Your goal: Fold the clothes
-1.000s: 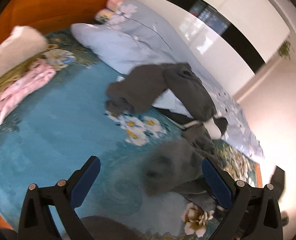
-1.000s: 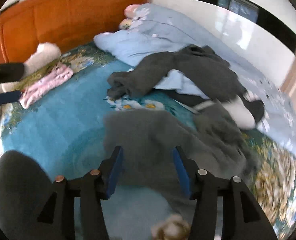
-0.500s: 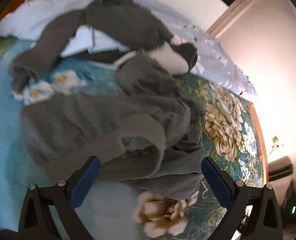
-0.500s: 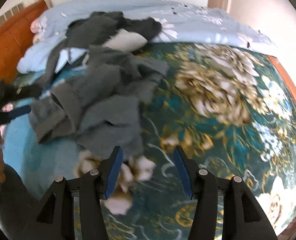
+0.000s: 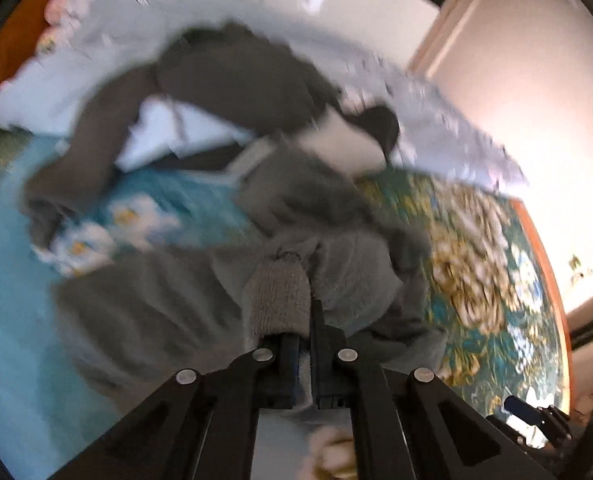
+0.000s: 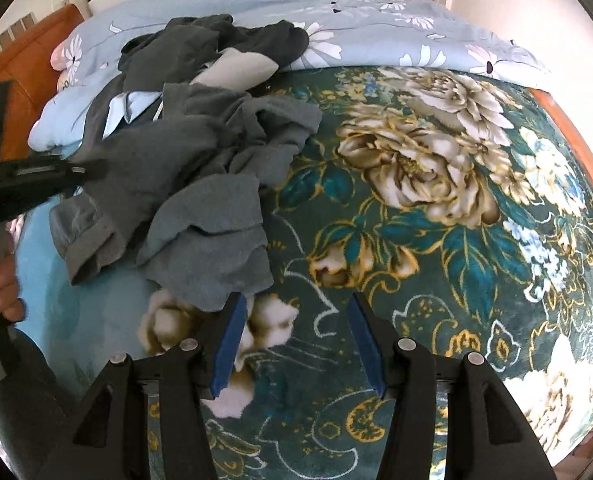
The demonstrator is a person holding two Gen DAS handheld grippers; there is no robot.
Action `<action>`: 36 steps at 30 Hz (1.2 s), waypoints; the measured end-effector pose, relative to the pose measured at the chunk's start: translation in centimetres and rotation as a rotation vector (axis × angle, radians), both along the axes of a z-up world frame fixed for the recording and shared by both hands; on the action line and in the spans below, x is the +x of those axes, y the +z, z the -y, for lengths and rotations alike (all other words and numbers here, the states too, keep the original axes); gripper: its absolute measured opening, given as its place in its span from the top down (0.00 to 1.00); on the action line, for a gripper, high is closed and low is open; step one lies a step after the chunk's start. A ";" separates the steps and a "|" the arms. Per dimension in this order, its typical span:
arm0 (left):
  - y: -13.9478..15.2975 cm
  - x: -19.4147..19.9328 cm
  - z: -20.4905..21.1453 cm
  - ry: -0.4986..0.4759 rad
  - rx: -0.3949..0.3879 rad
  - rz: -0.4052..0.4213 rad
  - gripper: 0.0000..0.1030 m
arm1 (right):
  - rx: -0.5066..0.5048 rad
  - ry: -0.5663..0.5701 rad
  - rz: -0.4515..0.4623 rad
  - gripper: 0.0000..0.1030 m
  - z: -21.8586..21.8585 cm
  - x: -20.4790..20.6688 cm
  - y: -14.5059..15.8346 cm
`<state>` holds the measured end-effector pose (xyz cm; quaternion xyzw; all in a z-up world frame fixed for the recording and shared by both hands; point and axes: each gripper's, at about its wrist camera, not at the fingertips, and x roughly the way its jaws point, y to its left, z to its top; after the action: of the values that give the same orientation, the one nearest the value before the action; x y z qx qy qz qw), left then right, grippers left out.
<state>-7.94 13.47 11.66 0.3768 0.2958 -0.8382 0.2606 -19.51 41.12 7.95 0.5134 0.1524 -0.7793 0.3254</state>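
Observation:
A crumpled grey garment [image 6: 200,184] lies on the bed left of the middle. In the left wrist view my left gripper [image 5: 306,316] is shut, with a ribbed grey fold of that garment [image 5: 280,292] pinched between its jaws. The right wrist view shows the same left gripper [image 6: 92,167] reaching in from the left edge, its tip against the cloth. My right gripper [image 6: 294,308] stands half open just over the bedspread, beside the garment's near right corner. Nothing lies between its blue pads [image 6: 232,340].
More dark grey clothes [image 6: 200,40] and a pale blue shirt [image 6: 132,108] are piled behind the garment. A light blue flowered quilt [image 6: 376,20] runs along the back. The teal floral bedspread [image 6: 416,160] covers the right side. An orange headboard [image 6: 36,40] and a person's hand [image 6: 0,284] are at the left.
My left gripper went from wide open to shut on a fold of the grey garment. Both views swung away from the headboard end toward the garment. The right jaws kept their gap.

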 end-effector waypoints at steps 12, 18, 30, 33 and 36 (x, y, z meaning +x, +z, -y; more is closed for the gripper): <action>7.5 22.1 8.1 0.446 -0.180 -0.082 0.96 | -0.127 0.023 0.105 0.47 4.1 -0.1 -1.3; 5.0 28.9 9.2 0.580 -0.099 -0.091 0.96 | -0.275 0.053 0.192 0.47 10.1 -1.3 -0.4; 0.2 34.4 7.2 0.645 0.033 -0.106 0.95 | -0.328 -0.135 0.401 0.50 21.5 -6.7 -5.5; -0.6 35.5 7.1 0.662 0.058 -0.111 0.95 | -0.316 -0.202 0.395 0.63 23.3 -8.2 -7.0; -0.8 36.0 7.2 0.666 0.075 -0.129 0.95 | -0.232 -0.267 0.371 0.63 24.9 -9.9 -8.4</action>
<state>28.10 6.32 10.85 0.2149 0.4490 -0.7179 0.4867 -29.41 16.20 -0.48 0.6223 -0.0694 -0.7201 0.2990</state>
